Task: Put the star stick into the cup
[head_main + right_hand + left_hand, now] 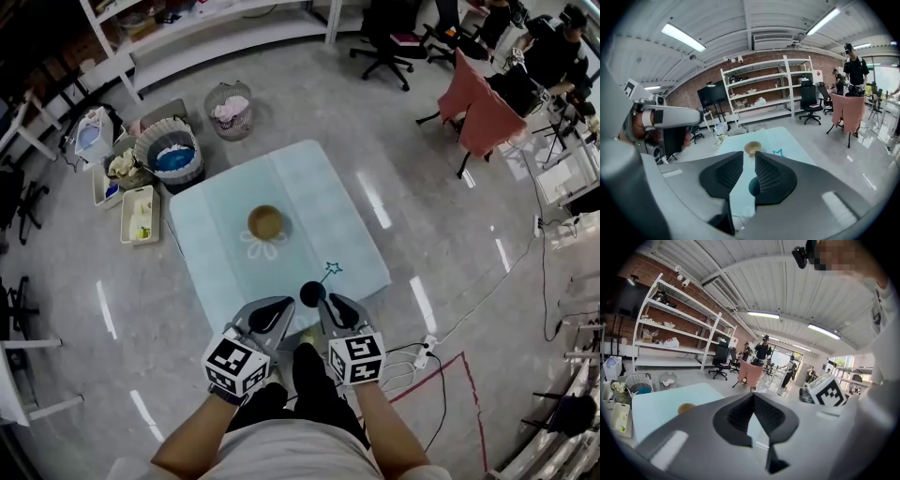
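Pale mint in colour, the square table [319, 202] stands on a glossy grey floor [422, 234]; a tan cup [265, 222] sits upright near the table's middle, on a white flower outline [264, 247]; the star stick [323, 279] is at the table's near edge, well apart from the cup, its teal outlined star pointing away from the person and its dark round end [312, 293] just beside the right gripper [335, 302]; in the right gripper view the jaws stand a little apart, the dark end showing low in the gap against the right-hand jaw, with bare tabletop between it and the other jaw; whether it touches that jaw I cannot tell; the left gripper [284, 305] hovers close alongside, its jaws together at the tips with nothing between them; each gripper carries a cube [236, 364] printed with black-and-white square marker patterns; on the floor beyond the table are a wire basket [230, 111] of pinkish cloth, a round basket [169, 152] with blue and white contents, and white bins [141, 214]; white shelving [216, 37] runs behind them; a pink-draped chair [483, 112] stands far right; a red tape line [469, 394] crosses the floor beside the person.
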The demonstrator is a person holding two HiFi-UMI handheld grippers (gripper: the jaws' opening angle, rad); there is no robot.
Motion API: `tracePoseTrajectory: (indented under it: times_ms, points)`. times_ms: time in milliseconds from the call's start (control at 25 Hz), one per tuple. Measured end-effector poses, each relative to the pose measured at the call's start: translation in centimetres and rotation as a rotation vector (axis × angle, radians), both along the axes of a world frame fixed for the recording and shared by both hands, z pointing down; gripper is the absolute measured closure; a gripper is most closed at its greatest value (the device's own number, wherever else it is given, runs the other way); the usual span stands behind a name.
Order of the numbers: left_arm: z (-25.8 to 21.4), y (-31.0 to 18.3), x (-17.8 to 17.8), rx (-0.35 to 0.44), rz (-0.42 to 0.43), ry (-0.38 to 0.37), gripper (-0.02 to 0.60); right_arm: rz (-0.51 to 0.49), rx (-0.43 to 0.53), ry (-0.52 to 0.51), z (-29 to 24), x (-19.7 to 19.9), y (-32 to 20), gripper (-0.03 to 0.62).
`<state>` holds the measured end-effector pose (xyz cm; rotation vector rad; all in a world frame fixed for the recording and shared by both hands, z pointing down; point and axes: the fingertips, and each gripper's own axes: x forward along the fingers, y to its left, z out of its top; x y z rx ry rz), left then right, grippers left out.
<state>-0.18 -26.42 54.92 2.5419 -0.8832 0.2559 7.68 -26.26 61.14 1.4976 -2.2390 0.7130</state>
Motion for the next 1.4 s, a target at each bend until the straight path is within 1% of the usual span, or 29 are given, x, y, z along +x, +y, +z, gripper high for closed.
tracePoseTrajectory:
  times_ms: [160, 280, 720, 760, 840, 1120, 1400]
  points:
    - [-1.3, 0.7, -0.5, 0.018, 0.005, 0.008, 0.575, 0.017, 0.064, -0.026, -3.7, -0.8, 0.7, 0.548]
    - [-2.6, 1.2, -1.0, 0.035, 0.01, 0.017, 0.575, 0.022, 0.115, -0.041, -6.6, -1.6, 1.1, 0.565]
    - [-7.9, 2.5, -1.6, 0.126, 0.026, 0.053, 0.575, 0.039, 0.275, -0.062, -14.4, -2.6, 2.9, 0.568]
    - [-8.3, 2.7, -1.7, 0.134, 0.026, 0.055, 0.575, 0.041, 0.289, -0.061, -15.0, -2.7, 3.1, 0.58]
    - [-9.1, 3.1, -1.9, 0.149, 0.027, 0.061, 0.575, 0.043, 0.314, -0.06, -16.0, -2.8, 3.6, 0.58]
    - [-12.7, 4.1, -1.8, 0.194, 0.025, 0.074, 0.575, 0.058, 0.369, -0.06, -19.7, -2.1, 4.8, 0.58]
    - [-16.3, 4.7, -2.5, 0.245, 0.013, 0.115, 0.575, 0.055, 0.422, -0.082, -22.8, -2.6, 5.5, 0.58]
